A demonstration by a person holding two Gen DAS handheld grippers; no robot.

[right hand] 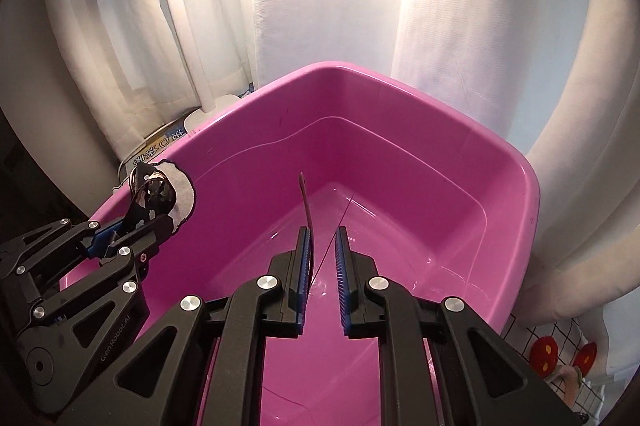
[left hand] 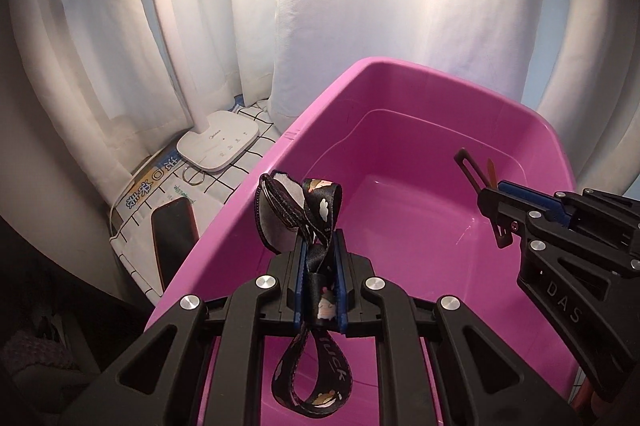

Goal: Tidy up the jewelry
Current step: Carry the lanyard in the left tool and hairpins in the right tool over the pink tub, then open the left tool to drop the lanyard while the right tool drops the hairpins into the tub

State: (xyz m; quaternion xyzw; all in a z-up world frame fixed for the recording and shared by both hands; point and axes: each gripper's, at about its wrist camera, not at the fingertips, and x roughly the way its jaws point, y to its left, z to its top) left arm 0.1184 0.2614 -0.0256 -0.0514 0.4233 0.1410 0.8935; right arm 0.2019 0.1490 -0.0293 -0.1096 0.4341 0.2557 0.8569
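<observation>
Nearby, lamp (left hand: 218,142), perhaps phone (left hand: 174,238), flank tub (left hand: 316,114).

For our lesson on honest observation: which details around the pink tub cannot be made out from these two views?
- Right wrist view: what the right tool holds; only a thin strip, edge-on.
- Left wrist view: lanyard lettering, folded and partly behind the left tool.
- Left wrist view: lamp head, overexposed.
</observation>
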